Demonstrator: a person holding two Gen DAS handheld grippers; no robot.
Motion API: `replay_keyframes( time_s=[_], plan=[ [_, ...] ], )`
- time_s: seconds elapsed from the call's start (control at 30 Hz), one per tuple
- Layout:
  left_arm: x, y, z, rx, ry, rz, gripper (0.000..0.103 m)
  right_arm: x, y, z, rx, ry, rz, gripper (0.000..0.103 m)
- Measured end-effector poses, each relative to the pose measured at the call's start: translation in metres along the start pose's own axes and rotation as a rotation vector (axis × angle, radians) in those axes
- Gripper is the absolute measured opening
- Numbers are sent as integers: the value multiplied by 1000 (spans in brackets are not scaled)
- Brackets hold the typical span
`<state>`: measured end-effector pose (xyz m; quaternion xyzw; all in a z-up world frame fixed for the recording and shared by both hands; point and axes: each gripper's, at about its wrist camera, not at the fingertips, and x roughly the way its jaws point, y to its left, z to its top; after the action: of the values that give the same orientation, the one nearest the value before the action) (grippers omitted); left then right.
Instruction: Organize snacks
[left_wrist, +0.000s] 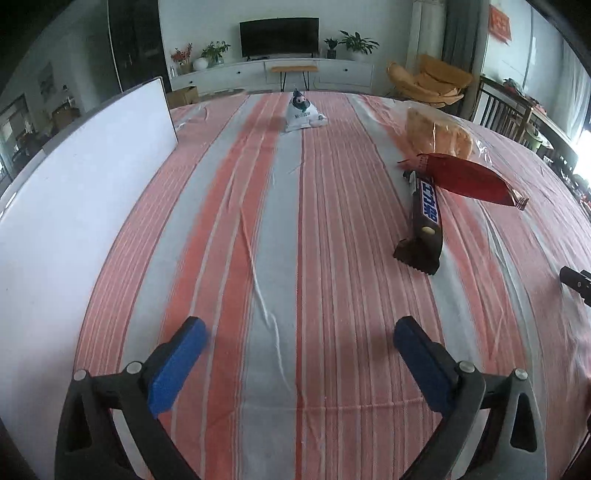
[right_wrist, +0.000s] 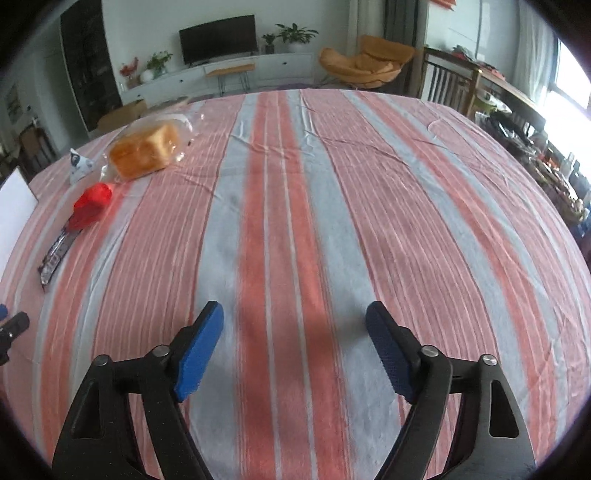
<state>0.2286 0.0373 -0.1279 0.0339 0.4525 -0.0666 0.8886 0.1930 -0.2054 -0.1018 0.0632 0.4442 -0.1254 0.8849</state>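
Note:
Four snacks lie on the striped tablecloth (left_wrist: 280, 229). A brown chocolate bar (left_wrist: 424, 218) lies right of centre, its far end under a red packet (left_wrist: 469, 179). Behind them sits bagged bread (left_wrist: 439, 134), and a small white pouch (left_wrist: 303, 115) stands far back. My left gripper (left_wrist: 299, 332) hovers open over bare cloth, well short of the bar. In the right wrist view the bread (right_wrist: 146, 151), red packet (right_wrist: 90, 206), chocolate bar (right_wrist: 57, 254) and pouch (right_wrist: 79, 164) are far left. My right gripper (right_wrist: 295, 314) is open with nothing between its fingers.
A white box wall (left_wrist: 85, 192) runs along the table's left side, its corner also at the left edge (right_wrist: 13, 206). A black part of the other gripper shows at each view's edge (left_wrist: 576, 282) (right_wrist: 13, 326). Chairs and a cluttered side table (right_wrist: 517, 110) stand to the right.

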Motion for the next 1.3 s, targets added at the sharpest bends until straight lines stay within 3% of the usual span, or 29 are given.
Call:
replay_keyframes(
  time_s=[0.13,1.3],
  plan=[
    [-2,2,0,-1,0,0,103,3,-5,-2,3,4,6,96],
    [-2,1,1,-4,-1,1,103,4,-8,-4,3,4,7,96]
  ],
)
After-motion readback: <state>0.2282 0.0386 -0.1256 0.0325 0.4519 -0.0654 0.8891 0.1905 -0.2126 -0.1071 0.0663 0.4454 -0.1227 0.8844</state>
